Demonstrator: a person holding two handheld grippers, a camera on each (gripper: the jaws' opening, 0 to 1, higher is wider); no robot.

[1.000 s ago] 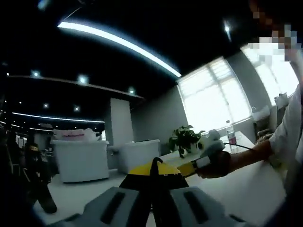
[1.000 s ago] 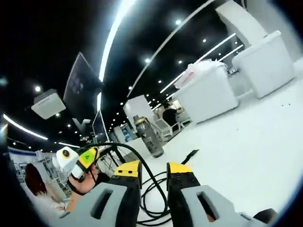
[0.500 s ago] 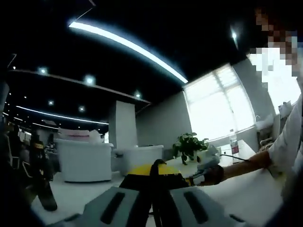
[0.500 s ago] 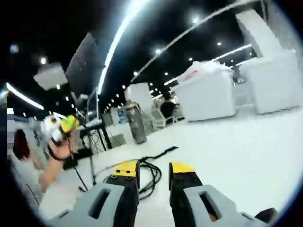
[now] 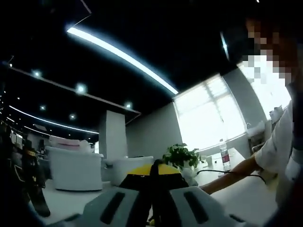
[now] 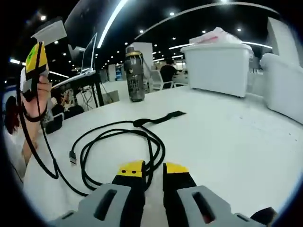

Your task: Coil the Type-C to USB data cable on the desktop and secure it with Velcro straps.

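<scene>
The black data cable [image 6: 118,142] lies in loose loops on the white desktop [image 6: 236,142], its USB plug [image 6: 72,157] at the left. Its black Velcro strap [image 6: 158,119] stretches out at the far end of the loops. My right gripper [image 6: 152,169] hovers low over the near edge of the loops, jaws slightly apart, nothing clamped. My left gripper [image 6: 34,61] is held high at the upper left in a hand, and a cable strand hangs from it down to the table. In the left gripper view my left gripper [image 5: 154,169] is shut on the black cable [image 5: 154,163].
A dark drinking bottle [image 6: 135,75] stands behind the cable. White bins [image 6: 218,66] sit at the back right of the table. In the left gripper view a potted plant [image 5: 180,153] and a clear bottle [image 5: 224,158] stand far off, and a person's arm [image 5: 236,171] reaches in from the right.
The right gripper view has tipped down and come closer to the cable loops, whose near edge now lies at the jaw tips. The left gripper stays raised and shut on the cable.
</scene>
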